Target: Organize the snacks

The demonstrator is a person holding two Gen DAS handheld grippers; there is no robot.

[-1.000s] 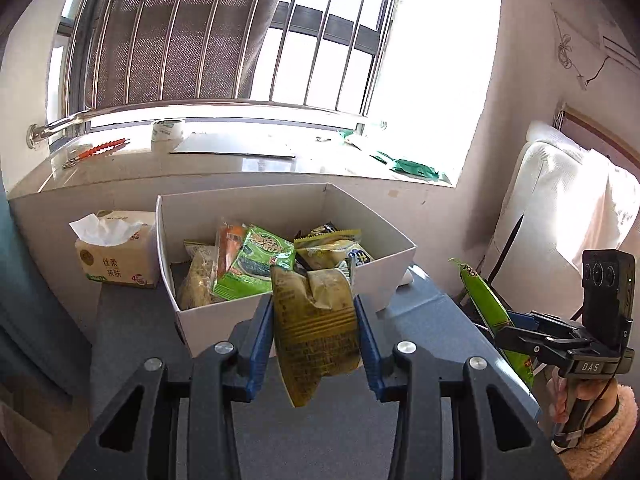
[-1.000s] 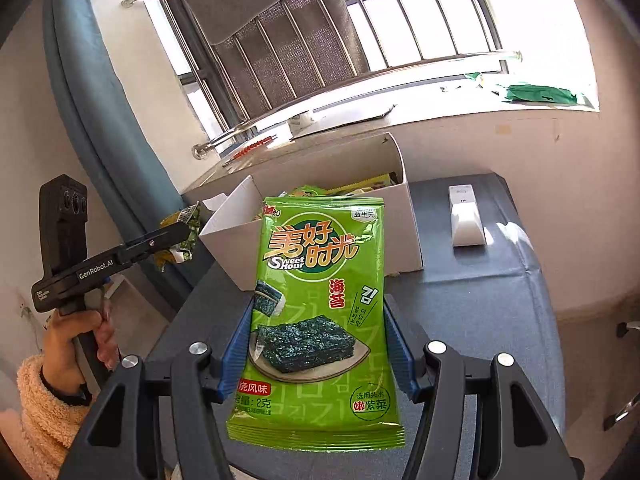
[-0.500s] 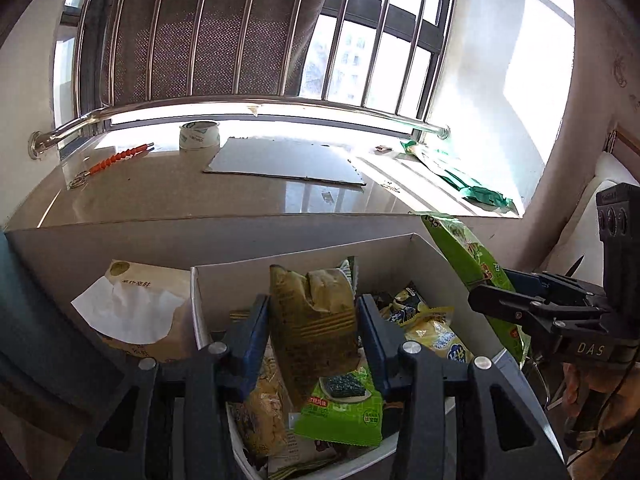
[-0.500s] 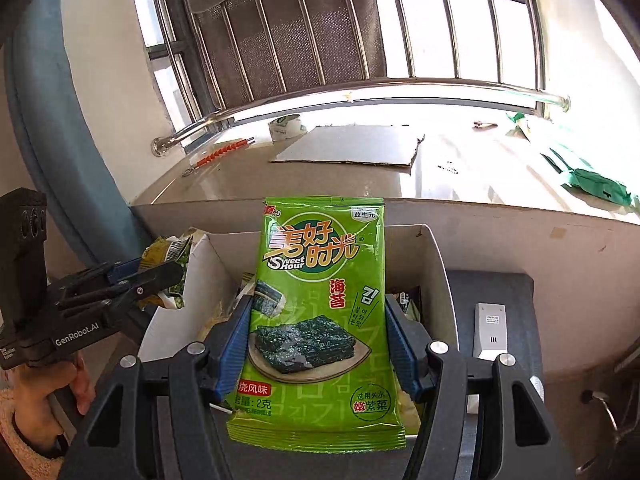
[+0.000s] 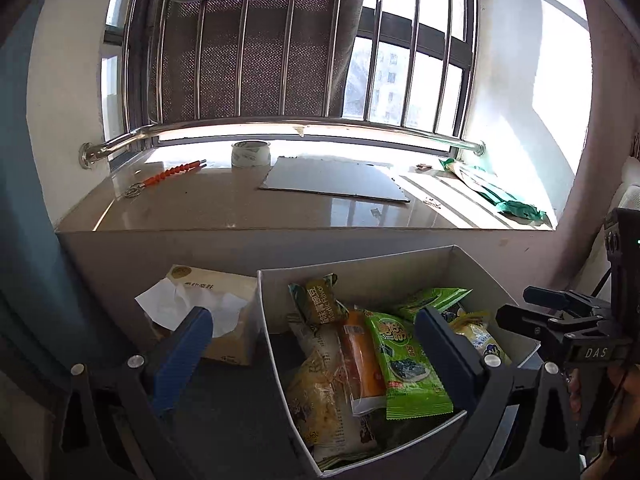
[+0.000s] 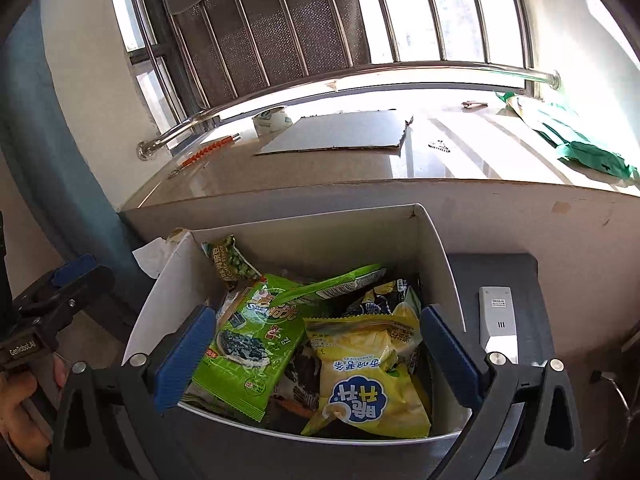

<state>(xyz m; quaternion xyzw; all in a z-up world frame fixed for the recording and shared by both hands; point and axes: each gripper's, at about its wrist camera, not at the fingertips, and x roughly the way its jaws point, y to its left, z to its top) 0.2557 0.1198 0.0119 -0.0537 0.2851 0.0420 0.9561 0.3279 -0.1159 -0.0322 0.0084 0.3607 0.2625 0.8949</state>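
i have both grippers over the white box [image 5: 400, 264], and both are spread wide with nothing between the blue pads. my left gripper [image 5: 312, 344] straddles the box's left wall, one pad beside the tissue box [image 5: 224, 280], the other above the snacks. my right gripper [image 6: 316, 340] hangs over the box's near half. the snacks sit inside the box: a green seaweed pack [image 6: 248, 344] lies flat toward the left, a yellow chip bag [image 6: 368, 380] rests on the right, and a small green pea packet [image 6: 230, 260] leans in the back left corner. an orange packet [image 5: 360, 356] lies beside the seaweed pack. a white remote [image 6: 498, 316] rests on the grey counter [image 6: 532, 280] right of the box.
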